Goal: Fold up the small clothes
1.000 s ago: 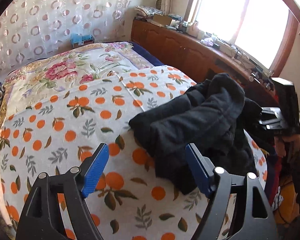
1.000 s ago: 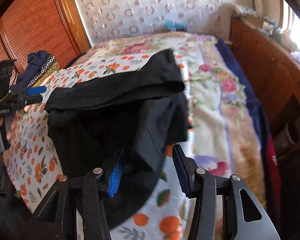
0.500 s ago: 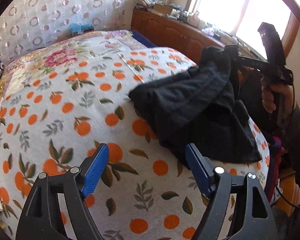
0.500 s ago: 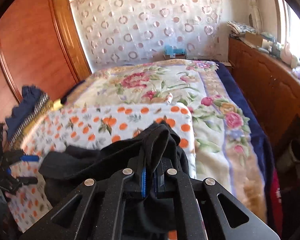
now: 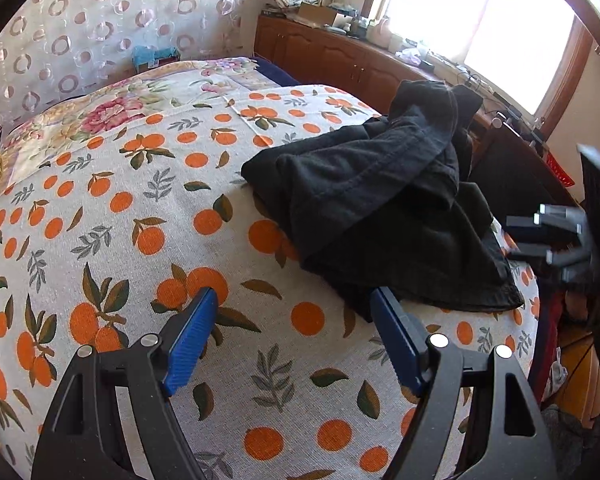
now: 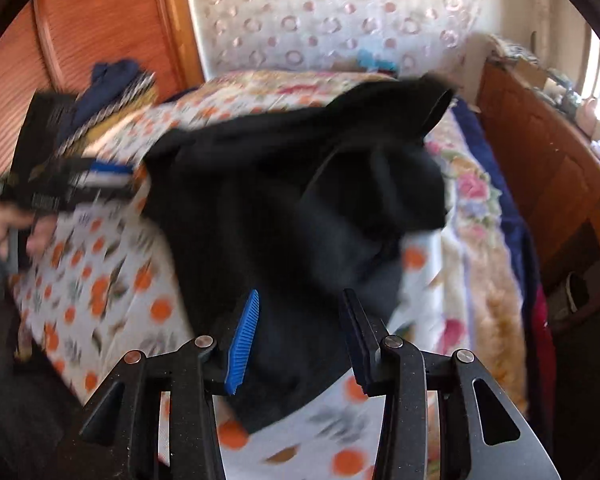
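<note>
A black garment (image 5: 380, 200) lies crumpled on the right part of the orange-print sheet (image 5: 140, 200), one fold heaped on top. My left gripper (image 5: 294, 332) hovers open over bare sheet, its right fingertip just short of the garment's near hem. In the right wrist view the same black garment (image 6: 280, 220) spreads below my right gripper (image 6: 300, 340). Its jaws are opening, and no cloth is pinched between the blue pads. That view is blurred by motion. The right gripper (image 5: 552, 240) also shows past the garment's right edge, and the left gripper (image 6: 100, 176) shows beside the bed's left edge.
A floral blanket (image 5: 140, 100) covers the far half of the bed. A wooden cabinet (image 5: 340, 60) with clutter runs under the window on the right. A wooden wardrobe (image 6: 100, 20) and a pile of folded clothes (image 6: 112, 80) stand at the bed's far left.
Half a second ago the right gripper was shut on a raised fold of the black garment. It has since let go and drawn back, and the fold lies heaped on the garment.
</note>
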The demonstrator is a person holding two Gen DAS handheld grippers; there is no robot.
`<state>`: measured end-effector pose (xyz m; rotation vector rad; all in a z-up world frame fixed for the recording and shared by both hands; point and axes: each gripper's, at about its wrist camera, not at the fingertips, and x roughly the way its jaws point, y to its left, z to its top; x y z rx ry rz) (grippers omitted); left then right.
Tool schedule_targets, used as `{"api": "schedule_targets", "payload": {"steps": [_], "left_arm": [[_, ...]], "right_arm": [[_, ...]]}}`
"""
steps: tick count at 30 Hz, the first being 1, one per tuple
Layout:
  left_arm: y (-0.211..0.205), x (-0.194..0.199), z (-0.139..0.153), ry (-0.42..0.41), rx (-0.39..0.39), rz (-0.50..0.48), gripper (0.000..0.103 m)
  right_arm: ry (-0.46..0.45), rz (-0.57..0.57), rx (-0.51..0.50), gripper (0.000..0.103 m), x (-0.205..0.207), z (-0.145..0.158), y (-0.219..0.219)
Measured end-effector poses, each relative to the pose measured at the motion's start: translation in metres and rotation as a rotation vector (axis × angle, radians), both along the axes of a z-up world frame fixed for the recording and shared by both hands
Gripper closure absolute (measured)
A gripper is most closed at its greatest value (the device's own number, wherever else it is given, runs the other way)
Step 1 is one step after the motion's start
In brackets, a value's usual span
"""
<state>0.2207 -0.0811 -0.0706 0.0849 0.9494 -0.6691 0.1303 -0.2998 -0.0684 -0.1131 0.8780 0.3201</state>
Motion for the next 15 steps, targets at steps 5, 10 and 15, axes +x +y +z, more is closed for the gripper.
{"api": "schedule_targets", "payload": {"steps": [5, 10, 15], "left_arm": [[0.0, -0.001, 0.001, -0.001, 0.0, 0.004, 0.024], [0.0, -0.005, 0.002, -0.008, -0.001, 0.005, 0.024], [0.001, -0.005, 0.0, -0.004, 0.007, 0.01, 0.024]], "right_arm": [[0.027, 0.031, -0.004, 0.06, -0.015, -0.014, 0.016], [0.044, 0.065, -0.033, 0.06, -0.03, -0.014, -0.001], [0.029, 0.107, -0.109, 0.064, -0.044, -0.023, -0.001]]}}
